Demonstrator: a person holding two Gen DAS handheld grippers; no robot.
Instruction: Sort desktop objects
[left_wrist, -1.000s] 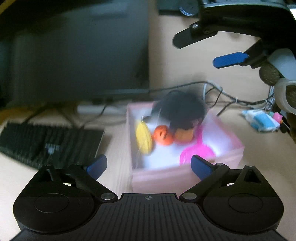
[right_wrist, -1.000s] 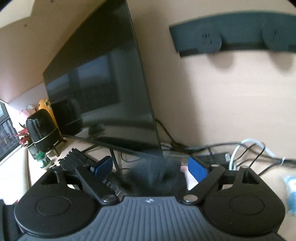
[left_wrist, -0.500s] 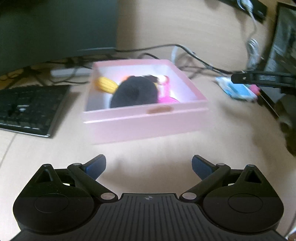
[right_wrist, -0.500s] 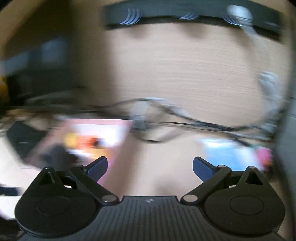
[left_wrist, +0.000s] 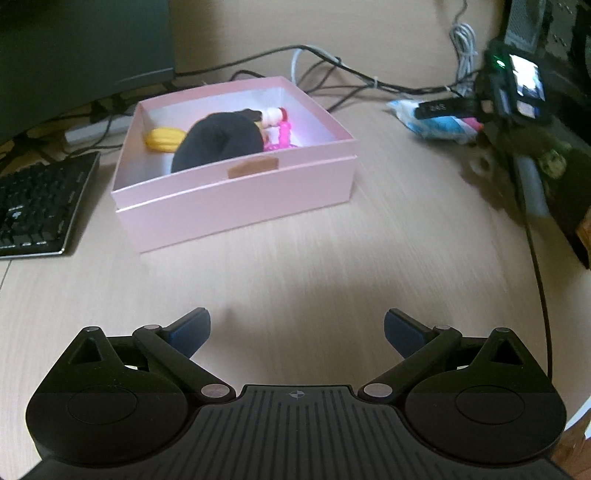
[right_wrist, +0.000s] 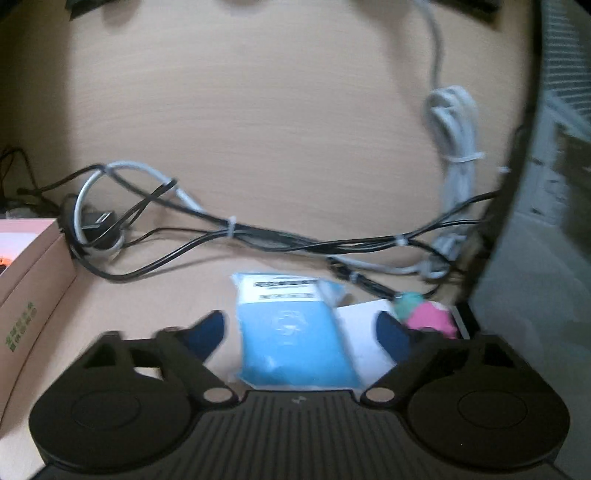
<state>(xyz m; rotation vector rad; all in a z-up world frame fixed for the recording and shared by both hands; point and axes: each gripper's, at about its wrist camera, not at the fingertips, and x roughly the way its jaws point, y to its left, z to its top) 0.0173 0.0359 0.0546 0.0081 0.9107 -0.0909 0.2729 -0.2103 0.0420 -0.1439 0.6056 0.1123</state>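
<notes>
A pink box (left_wrist: 236, 195) stands on the wooden desk. It holds a black round pouch (left_wrist: 218, 142), a yellow toy (left_wrist: 162, 138) and pink bits (left_wrist: 282, 134). My left gripper (left_wrist: 297, 330) hangs open over bare desk, well in front of the box. In the right wrist view a blue tissue pack (right_wrist: 295, 332) lies flat between the fingers of my right gripper (right_wrist: 301, 328). Its jaws are closing, with gaps left on both sides of the pack. A small pink and teal toy (right_wrist: 428, 315) sits just right of it. The box's corner (right_wrist: 33, 273) shows at far left.
A black keyboard (left_wrist: 35, 210) lies left of the box, under a dark monitor (left_wrist: 77, 55). Tangled black and white cables (right_wrist: 236, 232) run along the back wall. A dark computer case (left_wrist: 554, 155) stands at the right.
The left gripper has pulled back from the box and now looks down on it. The right gripper swung right and down from the monitor to the blue pack, and its jaws have narrowed.
</notes>
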